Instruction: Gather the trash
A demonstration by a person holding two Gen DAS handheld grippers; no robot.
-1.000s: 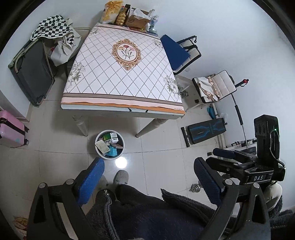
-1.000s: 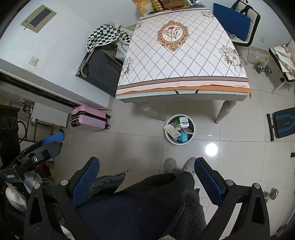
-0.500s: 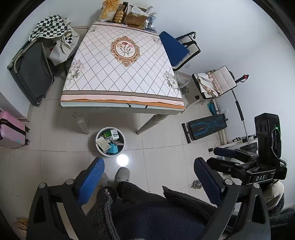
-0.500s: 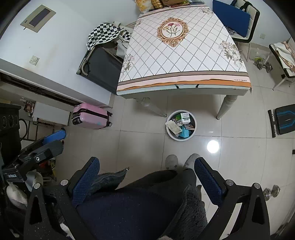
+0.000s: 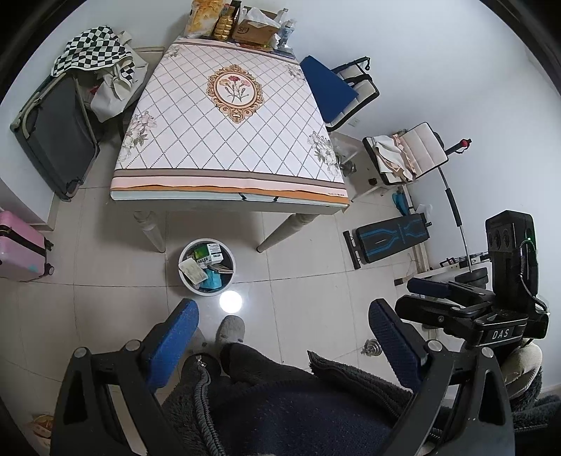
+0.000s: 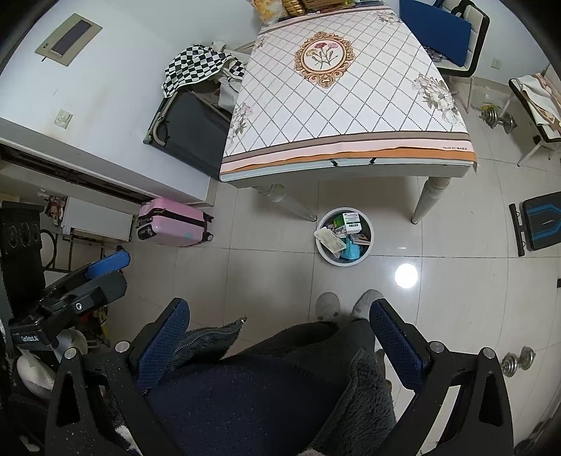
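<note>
Both claws, left [image 5: 280,336] and right [image 6: 278,333], wide, holding nothing, well above bin [image 5: 207,268] of trash; surface [image 5: 228,140] mostly bare; next: locate any leftover litter

"das" on the right gripper [image 5: 501,333]; "sf" on the cardboard box [image 5: 253,31]

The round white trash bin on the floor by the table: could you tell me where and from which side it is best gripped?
Grip the round white trash bin by its thin upright rim, coming straight down from above on the near side, one finger inside and one outside. The rim there looks bare, while a tilted flat packet overhangs the left edge. The patterned table crowds the far side.
</note>
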